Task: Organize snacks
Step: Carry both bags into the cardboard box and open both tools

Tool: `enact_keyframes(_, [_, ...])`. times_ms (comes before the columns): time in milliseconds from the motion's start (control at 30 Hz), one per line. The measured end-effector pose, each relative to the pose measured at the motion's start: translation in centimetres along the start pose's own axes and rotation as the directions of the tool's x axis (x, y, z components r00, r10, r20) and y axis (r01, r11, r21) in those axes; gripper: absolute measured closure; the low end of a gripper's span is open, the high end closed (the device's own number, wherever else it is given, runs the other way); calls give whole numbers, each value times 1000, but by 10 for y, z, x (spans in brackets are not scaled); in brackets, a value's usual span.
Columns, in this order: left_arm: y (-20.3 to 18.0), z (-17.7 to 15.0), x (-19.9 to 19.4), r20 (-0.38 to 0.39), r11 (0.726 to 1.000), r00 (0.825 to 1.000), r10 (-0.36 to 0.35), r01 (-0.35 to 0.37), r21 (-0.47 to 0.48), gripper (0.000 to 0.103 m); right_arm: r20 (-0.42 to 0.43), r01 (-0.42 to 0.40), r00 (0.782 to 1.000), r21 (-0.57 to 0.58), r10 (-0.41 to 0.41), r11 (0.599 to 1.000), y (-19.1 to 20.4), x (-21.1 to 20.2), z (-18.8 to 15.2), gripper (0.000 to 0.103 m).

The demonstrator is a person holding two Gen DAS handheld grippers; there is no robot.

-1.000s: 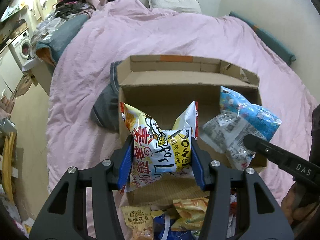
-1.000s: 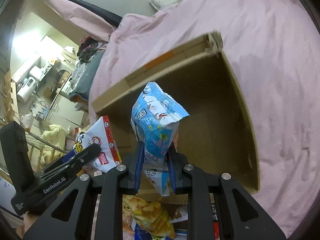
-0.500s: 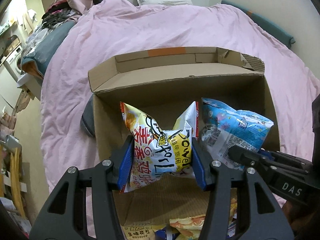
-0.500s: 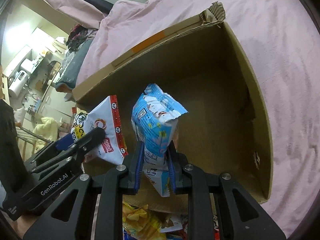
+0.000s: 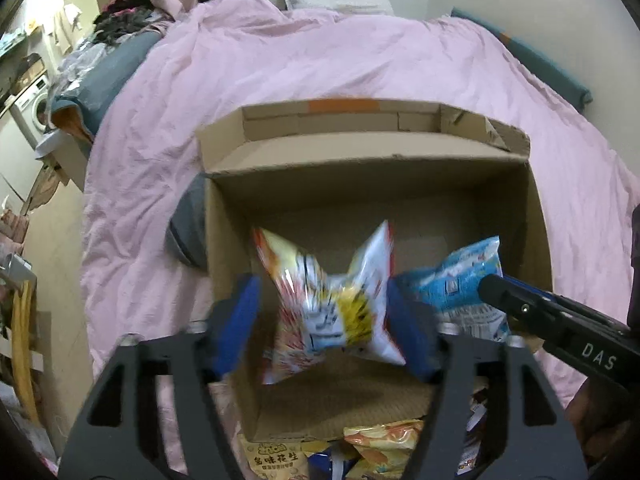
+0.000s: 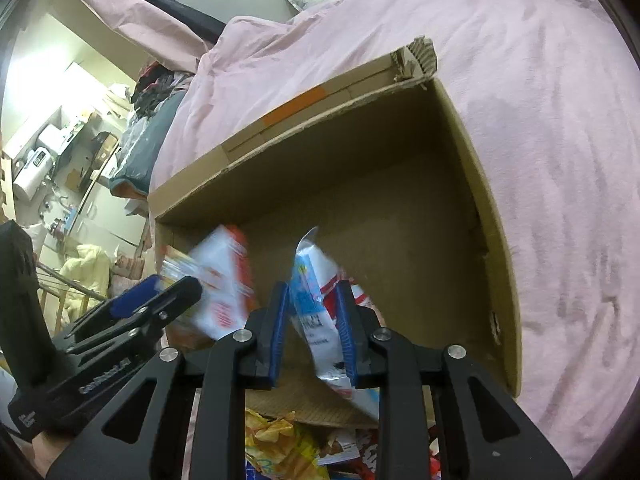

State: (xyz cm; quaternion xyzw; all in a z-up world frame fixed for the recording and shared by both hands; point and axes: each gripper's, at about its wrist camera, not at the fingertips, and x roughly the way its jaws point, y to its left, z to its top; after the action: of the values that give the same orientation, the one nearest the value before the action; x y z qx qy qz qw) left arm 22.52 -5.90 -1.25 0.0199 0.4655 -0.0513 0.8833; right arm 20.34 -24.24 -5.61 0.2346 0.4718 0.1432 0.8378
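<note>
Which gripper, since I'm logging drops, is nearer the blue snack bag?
Right. Right gripper brackets the blue snack bag; left gripper sits beside it, around the yellow bag.

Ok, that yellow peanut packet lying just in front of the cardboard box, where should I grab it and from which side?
Probably pinch the peanut packet across its left edge, coming down from above on the left. It lies flat, its top edge sits by the near wall of the cardboard box, and an orange chip bag crowds its right side. Its lower part is out of view.
</note>
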Motion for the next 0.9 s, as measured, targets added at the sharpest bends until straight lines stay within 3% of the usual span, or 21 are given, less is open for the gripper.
enact_keyframes(133, [4,0,-10,41,1000,999,19,-19,-16,10,26,1,1000,-1,-1,1000,1,-7,6,76])
enact_keyframes(200, [5,1,-14,43,1000,999,6,-5,-24,8,52,28,998,-16,-28,999,2,-13,7,70])
enact_keyframes(233, [5,1,-15,43,1000,999,11,-10,-22,8,59,35,998,-19,-34,999,3,-15,8,51])
enact_keyframes(267, [5,1,-16,43,1000,999,17,-17,-19,8,73,45,996,-23,-43,999,3,-18,9,22])
enact_keyframes(333, [4,0,-18,42,1000,999,18,-18,-15,8,113,55,992,-17,-53,998,2,-26,8,11])
enact_keyframes(400, [3,-2,-19,33,1000,999,24,-23,-13,8,139,55,989,-21,-52,998,4,-32,11,11])
enact_keyframes(900, [28,-27,-51,43,997,997,67,-65,-47,8,107,35,994,-12,-34,999,8,-42,1,11])
